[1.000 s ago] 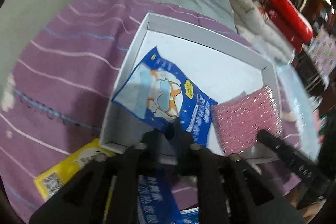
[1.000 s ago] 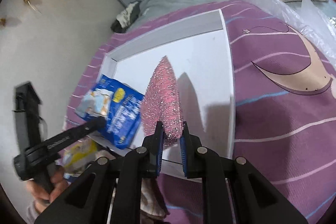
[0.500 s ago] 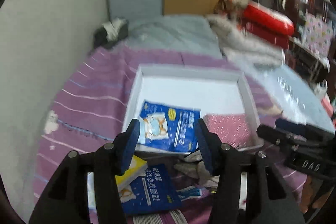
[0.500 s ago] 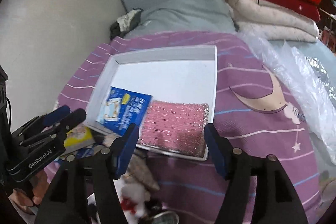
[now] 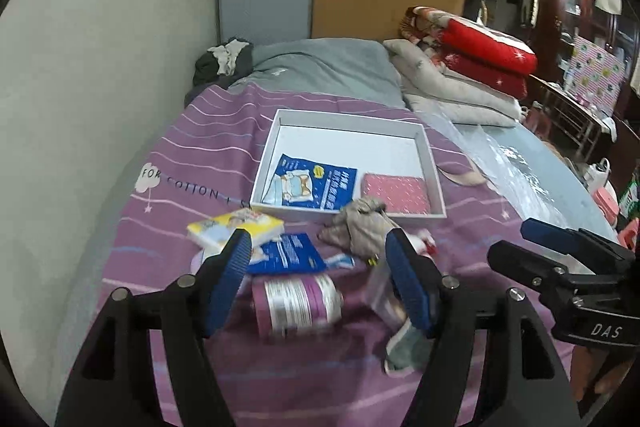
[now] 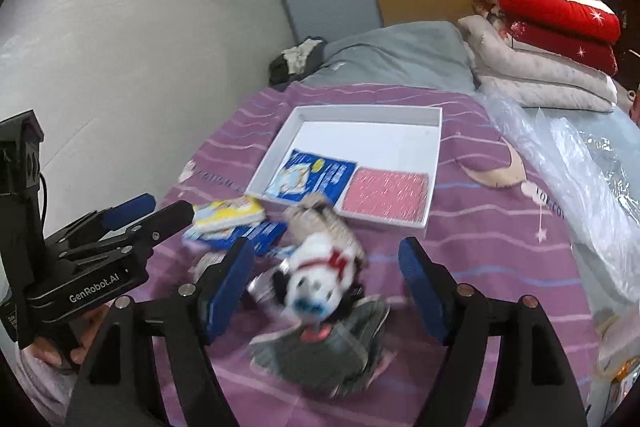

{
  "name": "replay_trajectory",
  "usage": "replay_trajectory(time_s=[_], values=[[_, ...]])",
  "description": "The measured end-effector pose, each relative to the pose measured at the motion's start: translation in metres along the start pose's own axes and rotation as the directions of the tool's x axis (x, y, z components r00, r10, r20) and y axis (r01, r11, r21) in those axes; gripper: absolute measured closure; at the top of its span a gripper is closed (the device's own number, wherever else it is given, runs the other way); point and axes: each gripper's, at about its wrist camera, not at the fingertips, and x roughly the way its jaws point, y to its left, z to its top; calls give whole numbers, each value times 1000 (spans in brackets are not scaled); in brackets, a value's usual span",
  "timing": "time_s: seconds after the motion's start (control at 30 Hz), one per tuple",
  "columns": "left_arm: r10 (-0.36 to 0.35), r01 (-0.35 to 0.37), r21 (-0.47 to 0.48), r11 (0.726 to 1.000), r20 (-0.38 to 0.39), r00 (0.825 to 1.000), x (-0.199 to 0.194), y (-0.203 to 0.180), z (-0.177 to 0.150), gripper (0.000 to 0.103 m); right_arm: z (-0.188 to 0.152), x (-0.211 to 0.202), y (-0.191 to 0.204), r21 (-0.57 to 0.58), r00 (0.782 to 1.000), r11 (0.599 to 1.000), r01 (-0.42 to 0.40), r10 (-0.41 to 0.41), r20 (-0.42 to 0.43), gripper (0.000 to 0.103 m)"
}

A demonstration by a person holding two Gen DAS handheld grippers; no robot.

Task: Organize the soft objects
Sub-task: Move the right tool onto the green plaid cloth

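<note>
Blue packet (image 5: 316, 185), pink pad (image 5: 394, 191) in tray (image 5: 352, 121)

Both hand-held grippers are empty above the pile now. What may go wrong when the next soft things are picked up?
1. The items lie overlapped: a grab for the blue packet may drag the yellow pack along.
2. The plush toy lies on folded cloth; both might lift together.
3. The white tray sits on soft bedding and may shift if nudged.

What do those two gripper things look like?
Both are black. The left gripper and right gripper have two fingers with ribbed blue pads and silver bolts. One body reads "GenRobot.AI", the other "DAS". A pale lilac sleeve shows.
</note>
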Motion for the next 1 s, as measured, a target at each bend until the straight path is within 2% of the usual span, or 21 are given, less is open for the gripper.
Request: replay_trajectory(time_s=[0.17,0.33,0.53,0.67,0.8,1.0], values=[[-9,9,19,1000,-6,1000,-24,-6,-12,32,-19,-14,11,-11,1000,1000,-3,3,-15,23],[-12,12,19,1000,-22,1000,-25,-4,-19,32,-31,-14,16,-7,999,1000,-7,7,-44,23],[-54,53,-26,998,-56,997,-12,4,-37,32,-45,-5,18,4,997,1000,-7,7,-77,23],[-70,65,-46,997,-119,990,6,7,-58,32,-62,11,18,3,993,1000,2,-1,-119,23],[-49,48,-11,999,-177,983,25,1,-73,32,-76,29,17,5,986,1000,15,-14,-166,23],[-62,65,3,998,-231,971,40,-3,-88,32,-83,36,9,28,984,999,27,-21,-178,23]])
